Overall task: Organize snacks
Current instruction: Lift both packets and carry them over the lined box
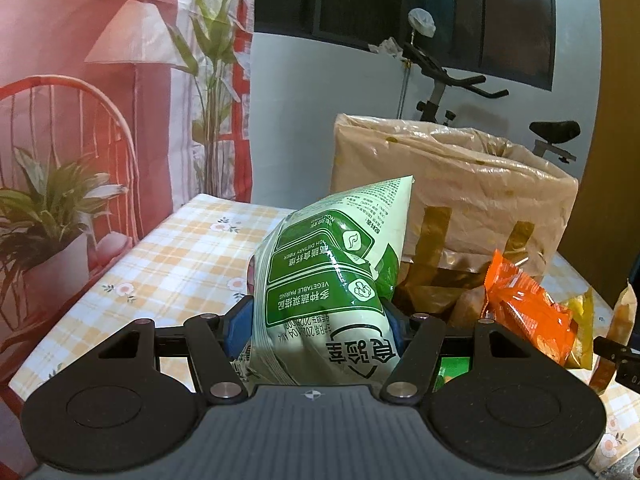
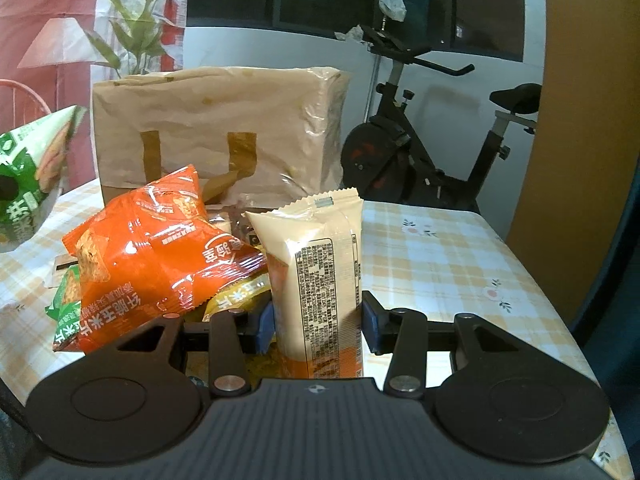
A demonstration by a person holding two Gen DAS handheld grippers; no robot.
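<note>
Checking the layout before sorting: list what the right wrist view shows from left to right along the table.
Green snack bag → orange snack bag → cream snack packet in the right gripper → bare checked tablecloth.

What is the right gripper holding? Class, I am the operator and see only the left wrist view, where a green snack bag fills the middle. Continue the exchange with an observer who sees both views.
Observer: The right gripper is shut on a cream snack packet, held upright with its serrated seal on top.
Operator: What lies beside that packet?
Observer: An orange snack bag lies to its left, on top of a yellow packet and a small green packet.
Operator: Is the table free on the right gripper's far side?
Observer: To the packet's right, only the checked tablecloth shows, with an exercise bike behind the table.
</note>
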